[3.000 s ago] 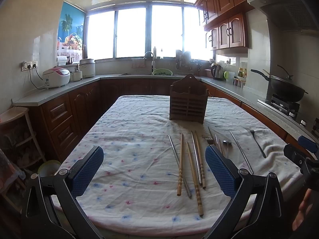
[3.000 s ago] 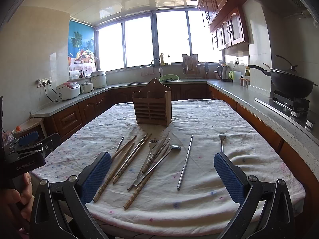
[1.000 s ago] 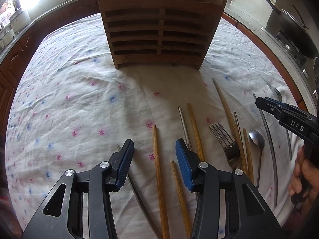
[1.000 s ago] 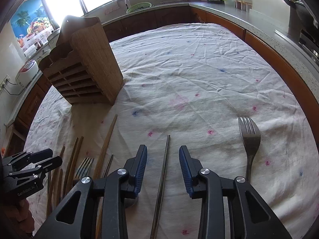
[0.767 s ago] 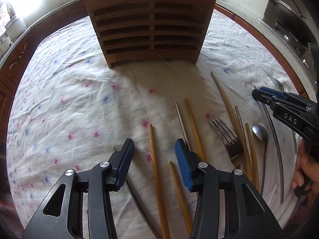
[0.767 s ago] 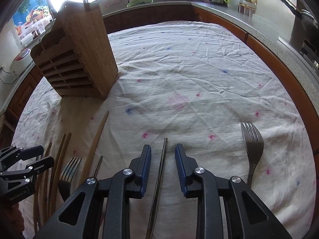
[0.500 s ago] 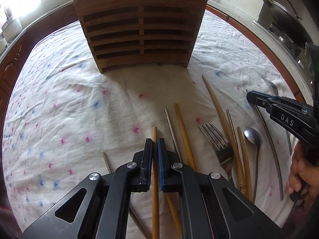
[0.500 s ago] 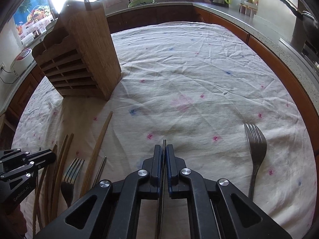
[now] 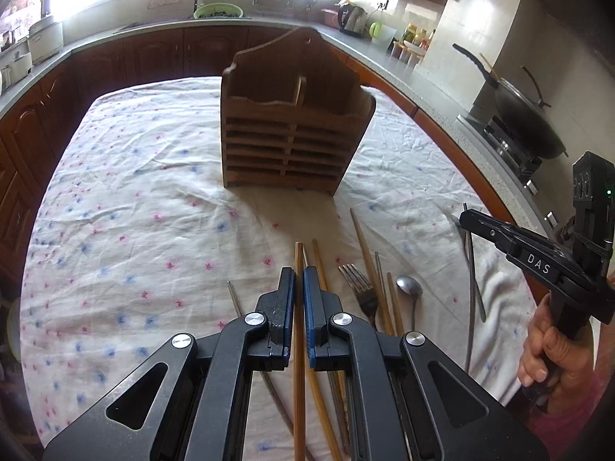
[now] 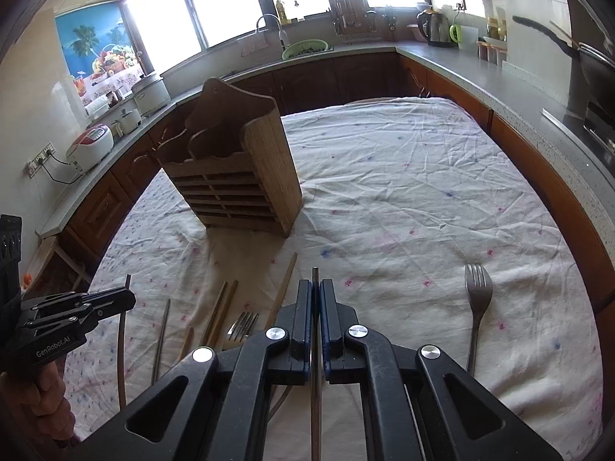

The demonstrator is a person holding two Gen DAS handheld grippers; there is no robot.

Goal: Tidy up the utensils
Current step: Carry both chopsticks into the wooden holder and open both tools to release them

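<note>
My left gripper [image 9: 299,282] is shut on a wooden chopstick [image 9: 298,345] and holds it above the cloth. My right gripper [image 10: 315,292] is shut on a metal chopstick [image 10: 315,384], also lifted; it shows in the left wrist view [image 9: 469,288] too. A slatted wooden utensil holder [image 9: 292,138] stands upright mid-table, also in the right wrist view [image 10: 238,176]. More wooden chopsticks [image 9: 369,265], a fork [image 9: 359,288] and a spoon [image 9: 409,288] lie on the cloth between the grippers. A second fork [image 10: 477,299] lies apart on the right.
The table wears a white flowered cloth [image 9: 134,230]. Dark wood cabinets and a grey counter [image 10: 499,77] ring it. A wok [image 9: 526,115] sits on the stove at right. A rice cooker [image 10: 90,142] stands on the left counter.
Both grippers closed on their chopsticks about half a second ago and have since lifted and tilted up, so the holder now sits farther off and more upright in both views.
</note>
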